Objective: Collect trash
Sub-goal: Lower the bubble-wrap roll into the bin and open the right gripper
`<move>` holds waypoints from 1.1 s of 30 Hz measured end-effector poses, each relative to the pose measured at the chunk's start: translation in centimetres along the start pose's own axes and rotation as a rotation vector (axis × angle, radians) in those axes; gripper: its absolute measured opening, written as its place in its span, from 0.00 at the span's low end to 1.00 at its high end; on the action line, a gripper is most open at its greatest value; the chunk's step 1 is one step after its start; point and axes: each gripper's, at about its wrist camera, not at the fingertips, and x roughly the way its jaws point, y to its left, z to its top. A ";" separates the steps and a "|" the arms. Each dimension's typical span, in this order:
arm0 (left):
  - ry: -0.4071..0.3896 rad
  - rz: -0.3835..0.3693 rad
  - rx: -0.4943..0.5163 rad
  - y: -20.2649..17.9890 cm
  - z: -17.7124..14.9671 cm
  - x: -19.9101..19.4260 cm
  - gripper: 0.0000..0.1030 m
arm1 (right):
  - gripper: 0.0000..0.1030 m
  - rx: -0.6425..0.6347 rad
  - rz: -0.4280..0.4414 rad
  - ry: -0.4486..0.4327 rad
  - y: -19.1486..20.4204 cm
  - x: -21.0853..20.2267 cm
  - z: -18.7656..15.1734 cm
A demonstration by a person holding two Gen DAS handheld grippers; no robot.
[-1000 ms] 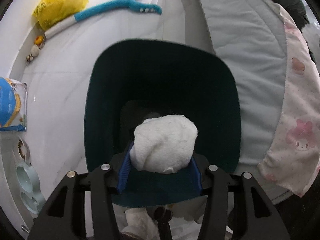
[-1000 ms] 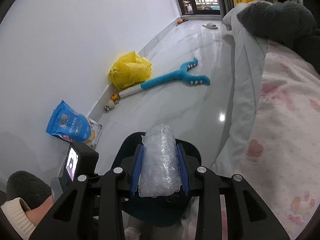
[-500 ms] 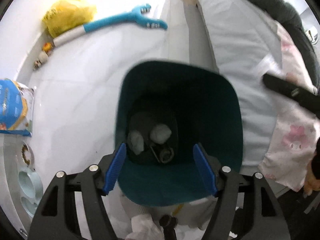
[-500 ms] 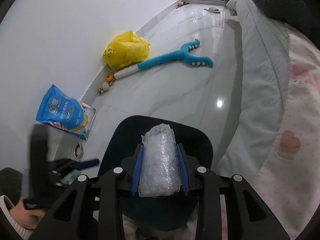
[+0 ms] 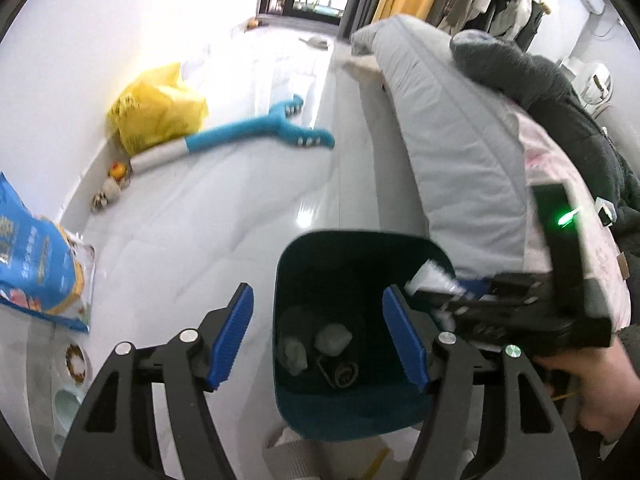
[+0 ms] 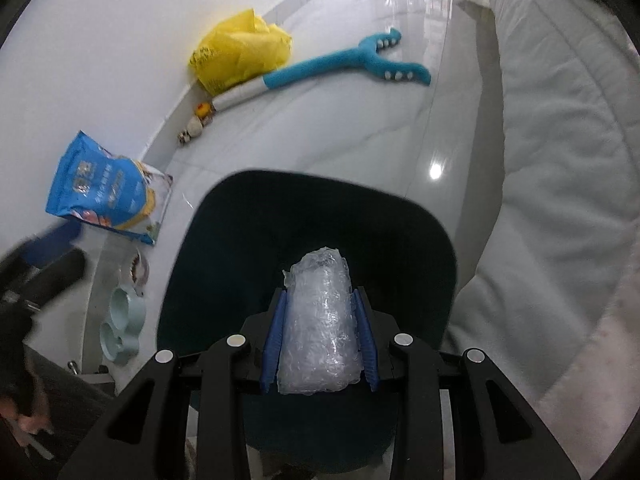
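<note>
Pale floor tiles surround the dark teal bin (image 5: 360, 248), where the white wad (image 5: 333, 337) dropped a second ago now lies; the left gripper (image 5: 318, 338), its emptied jaws just narrowing yet spread, leaves the right gripper (image 6: 320, 338) pinching crumpled plastic wrap (image 6: 318, 328) at the bin's six o'clock, seemingly next in.

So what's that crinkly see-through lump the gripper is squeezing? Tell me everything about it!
It's a wad of clear plastic wrap, scrunched into a stubby roll, shiny and bubbly-looking. The right gripper is shut on it, blue pads pressing both sides, its rounded end poking out ahead. It hangs over the open dark teal bin, not yet dropped in. Nothing else touches it.
</note>
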 end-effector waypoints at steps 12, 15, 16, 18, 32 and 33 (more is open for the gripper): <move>-0.150 -0.036 0.026 -2.0 2.4 -3.3 0.55 | 0.33 -0.034 -0.022 0.058 0.0 2.1 -1.3; -0.181 -0.050 0.019 -2.8 3.2 -4.4 0.52 | 0.34 -0.054 -0.023 0.062 0.0 1.9 -1.5; -0.192 -0.058 0.015 -3.1 3.5 -4.7 0.51 | 0.34 -0.064 -0.028 0.063 0.1 1.8 -1.5; -0.210 -0.072 0.006 -3.5 3.9 -5.4 0.51 | 0.35 -0.087 -0.027 0.068 0.4 1.7 -1.8; -0.278 -0.113 0.005 -6.9 6.4 -7.8 0.51 | 0.56 -0.159 0.005 -0.080 0.1 -3.9 -2.3; -0.279 -0.116 0.006 -7.2 6.4 -7.8 0.51 | 0.56 -0.161 0.006 -0.102 0.0 -4.5 -2.3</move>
